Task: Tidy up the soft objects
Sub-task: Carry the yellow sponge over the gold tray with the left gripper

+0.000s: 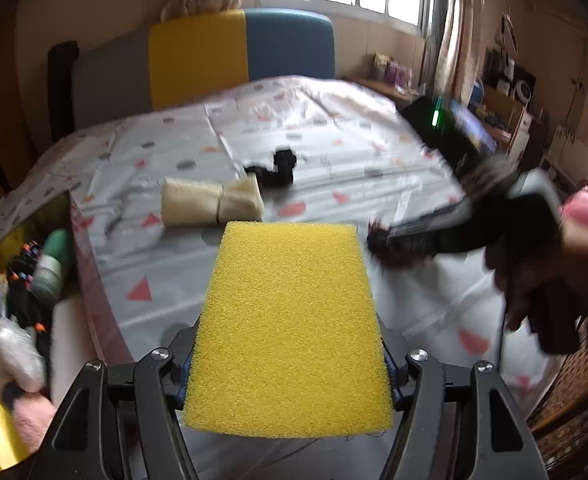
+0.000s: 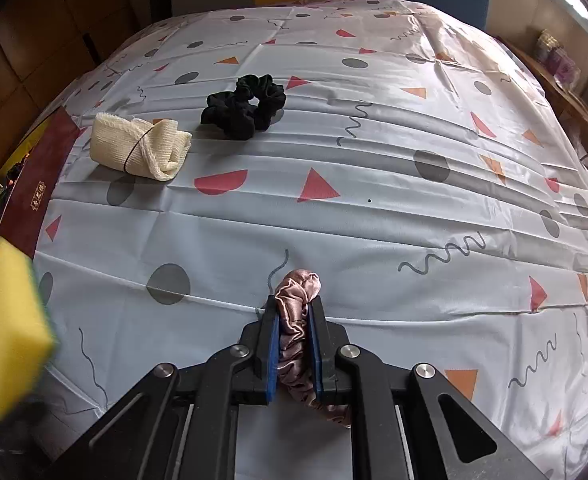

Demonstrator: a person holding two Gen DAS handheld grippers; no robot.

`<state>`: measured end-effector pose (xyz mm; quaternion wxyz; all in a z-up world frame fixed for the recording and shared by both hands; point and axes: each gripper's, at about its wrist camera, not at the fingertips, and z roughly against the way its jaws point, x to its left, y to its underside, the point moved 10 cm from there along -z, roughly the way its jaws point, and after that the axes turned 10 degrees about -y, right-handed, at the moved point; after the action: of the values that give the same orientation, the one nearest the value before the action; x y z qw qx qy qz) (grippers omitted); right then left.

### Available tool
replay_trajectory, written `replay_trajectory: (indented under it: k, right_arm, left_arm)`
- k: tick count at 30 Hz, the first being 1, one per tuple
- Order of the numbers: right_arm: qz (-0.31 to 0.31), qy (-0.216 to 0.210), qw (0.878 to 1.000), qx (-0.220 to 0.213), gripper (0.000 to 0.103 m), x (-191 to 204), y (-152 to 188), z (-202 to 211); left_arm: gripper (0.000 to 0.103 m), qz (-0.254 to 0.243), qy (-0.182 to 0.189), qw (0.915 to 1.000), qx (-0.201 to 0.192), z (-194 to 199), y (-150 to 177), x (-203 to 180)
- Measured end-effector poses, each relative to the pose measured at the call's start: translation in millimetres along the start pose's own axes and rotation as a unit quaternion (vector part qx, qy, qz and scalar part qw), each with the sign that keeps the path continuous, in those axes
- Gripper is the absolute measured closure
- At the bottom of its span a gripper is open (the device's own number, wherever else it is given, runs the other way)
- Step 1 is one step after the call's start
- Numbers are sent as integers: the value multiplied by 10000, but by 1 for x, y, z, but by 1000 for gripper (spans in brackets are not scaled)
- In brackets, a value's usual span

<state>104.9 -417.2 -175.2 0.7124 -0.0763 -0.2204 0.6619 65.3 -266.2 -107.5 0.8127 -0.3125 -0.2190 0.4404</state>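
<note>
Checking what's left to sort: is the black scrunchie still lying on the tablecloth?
Yes, the black scrunchie lies on the tablecloth, beside the cream cloth.

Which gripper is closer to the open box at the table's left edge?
Left. The left gripper, shut on the yellow sponge, is right beside the box. The right gripper, holding the pink scrunchie, sits farther right over the table.
</note>
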Motion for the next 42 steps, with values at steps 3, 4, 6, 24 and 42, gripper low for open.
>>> replay_trajectory:
  k: [3, 4, 6, 24, 42]
  right_arm:
    - [-147, -132, 9998, -9, 89, -3, 0, 0]
    - [-190, -169, 9997, -9, 89, -4, -1, 0]
    - [-182, -174, 9997, -8, 89, -4, -2, -1]
    - [165, 109, 9998, -53, 89, 1, 1, 0]
    - [440, 343, 9984, -50, 90, 4, 1, 0]
  left_arm:
    - [35, 122, -12, 9999, -60, 13, -9, 5]
    - [35, 166, -20, 9998, -66, 16, -10, 6]
    - [35, 229, -70, 9997, -80, 22, -13, 10]
    - [35, 766, -315, 9964, -191, 56, -23, 57]
    - [35, 1732, -1209, 9772, -217, 86, 2, 180]
